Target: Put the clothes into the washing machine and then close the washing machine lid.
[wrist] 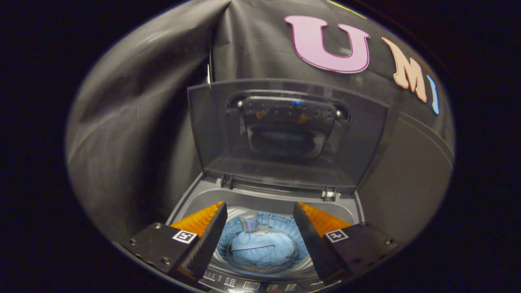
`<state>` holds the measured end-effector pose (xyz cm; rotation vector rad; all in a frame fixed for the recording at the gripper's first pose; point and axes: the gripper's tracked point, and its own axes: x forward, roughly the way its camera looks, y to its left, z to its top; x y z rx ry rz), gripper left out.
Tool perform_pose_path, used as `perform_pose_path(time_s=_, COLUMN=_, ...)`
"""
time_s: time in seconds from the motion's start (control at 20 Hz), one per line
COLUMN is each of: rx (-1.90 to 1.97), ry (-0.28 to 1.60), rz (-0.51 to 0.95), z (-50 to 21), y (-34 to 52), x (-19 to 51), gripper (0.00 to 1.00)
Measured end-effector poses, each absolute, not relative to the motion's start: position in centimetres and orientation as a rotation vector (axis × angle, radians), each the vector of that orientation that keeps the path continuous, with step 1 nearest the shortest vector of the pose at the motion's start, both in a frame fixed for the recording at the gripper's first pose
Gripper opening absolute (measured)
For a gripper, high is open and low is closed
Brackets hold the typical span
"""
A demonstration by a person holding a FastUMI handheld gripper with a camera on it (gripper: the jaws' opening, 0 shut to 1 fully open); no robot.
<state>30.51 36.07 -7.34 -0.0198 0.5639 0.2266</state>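
A top-loading washing machine (191, 205) stands below me with its lid (285, 134) raised upright at the back, a dark translucent panel with a handle recess. Light blue clothes (262, 250) lie crumpled at the bottom of the drum (260, 224), seen down between my fingers. My gripper (260, 217) hovers above the drum's mouth, open, with nothing between its fingers (211, 240). The lid's hinges sit just beyond the fingertips.
The machine's control panel (248, 285) runs along its near rim under the fingers. Black cloth walls close in behind and to both sides of the machine, folding into a corner at the back left.
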Motion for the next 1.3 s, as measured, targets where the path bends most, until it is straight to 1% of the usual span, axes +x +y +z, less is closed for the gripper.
perform_pose_path(time_s=0.4, rx=0.007, ry=0.397, rz=0.178, z=2.3, y=34.7, x=33.2, gripper=0.98)
perform_pose_path(time_s=0.55, rx=0.041, ry=0.314, rz=0.167, z=5.8, y=34.6, x=35.2, gripper=0.98)
perform_pose_path(time_s=0.8, rx=0.014, ry=0.142, rz=0.11, z=10.6, y=33.2, x=39.1, gripper=0.97)
perform_pose_path(time_s=1.05, rx=0.033, ry=0.053, rz=0.09, z=11.5, y=33.3, x=43.4, gripper=0.97)
perform_pose_path(time_s=1.2, rx=0.008, ry=0.037, rz=0.122, z=10.5, y=34.7, x=45.6, gripper=0.97)
perform_pose_path(time_s=1.3, rx=0.023, ry=0.052, rz=0.097, z=9.3, y=34.7, x=46.7, gripper=0.97)
